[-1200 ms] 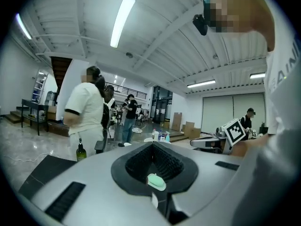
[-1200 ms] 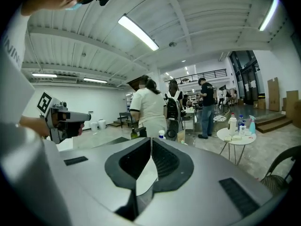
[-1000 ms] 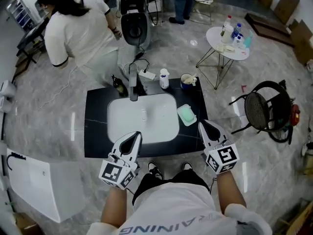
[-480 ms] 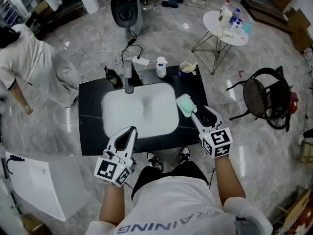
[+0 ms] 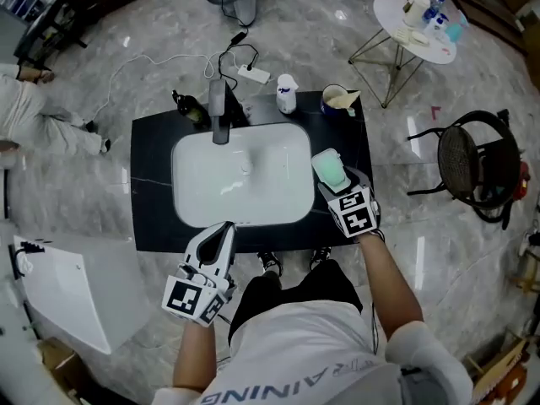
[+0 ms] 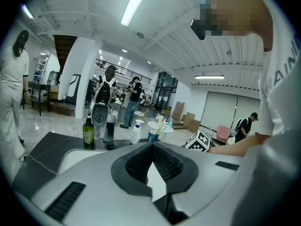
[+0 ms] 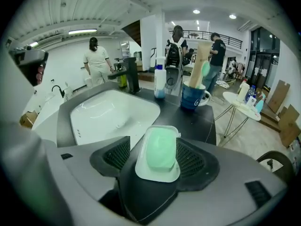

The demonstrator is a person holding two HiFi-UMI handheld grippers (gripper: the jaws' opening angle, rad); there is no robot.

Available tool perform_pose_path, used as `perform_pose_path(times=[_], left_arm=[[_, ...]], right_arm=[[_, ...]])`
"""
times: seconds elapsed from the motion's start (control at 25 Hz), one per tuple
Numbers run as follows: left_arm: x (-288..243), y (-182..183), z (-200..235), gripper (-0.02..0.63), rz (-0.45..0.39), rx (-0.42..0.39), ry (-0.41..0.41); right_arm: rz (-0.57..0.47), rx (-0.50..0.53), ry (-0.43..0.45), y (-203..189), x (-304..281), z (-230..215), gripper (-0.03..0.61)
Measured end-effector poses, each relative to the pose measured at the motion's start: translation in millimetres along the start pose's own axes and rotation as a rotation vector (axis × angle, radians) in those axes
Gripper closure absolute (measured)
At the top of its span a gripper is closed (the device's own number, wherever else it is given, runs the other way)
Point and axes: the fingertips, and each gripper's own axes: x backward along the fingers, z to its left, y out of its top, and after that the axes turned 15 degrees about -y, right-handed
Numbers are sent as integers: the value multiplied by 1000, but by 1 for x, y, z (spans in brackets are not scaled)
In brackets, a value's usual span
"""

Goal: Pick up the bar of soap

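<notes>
A pale green bar of soap point(image 5: 330, 168) lies in a white dish point(image 5: 320, 160) on the black counter point(image 5: 153, 194), to the right of the basin. My right gripper point(image 5: 335, 178) reaches over the counter's front right, and its jaws are opening. In the right gripper view the soap point(image 7: 160, 148) and its dish point(image 7: 158, 174) sit between the spread pads point(image 7: 117, 155) of the right gripper point(image 7: 156, 158); the pads do not press on them. My left gripper point(image 5: 226, 229) hangs shut in front of the counter, holding nothing, with its tips point(image 6: 151, 147) together.
A white basin point(image 5: 240, 184) with a dark faucet point(image 5: 219, 121) fills the counter's middle. A green bottle point(image 5: 186, 106), a spray bottle point(image 5: 287, 93) and a blue mug point(image 5: 338, 99) stand along the back. A black chair point(image 5: 472, 163) and a round side table point(image 5: 418, 22) are at the right.
My right gripper has moved forward over the counter to the soap dish and its jaws have spread around it. The left gripper has stayed shut in front of the counter.
</notes>
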Motion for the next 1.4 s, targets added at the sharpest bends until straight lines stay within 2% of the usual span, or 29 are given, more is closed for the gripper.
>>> perform_pose_path(times=[0.4,0.64,0.8,0.92,1.12,1.4], left_arm=[[4,-15,20,612,20,42,59],[4,-18,26,612,11,57,61],[4,-20,27,612,8,65,56],[6,-21,29,612,4,73,56],[11,-22,32,612,7,74,58],[8,-16,29,612,4,61,46]], right_arm=[[146,29,-15,-19,-50,-4,290],[246,169,-46,-22,-56,-2,301],[311,199,-33,-21,-55,0,301],[251,196,-29,-21,-56,0,307],[113,201,-71,-19,-46,0,310],[-57,135,-96,13,-14,-1,310]])
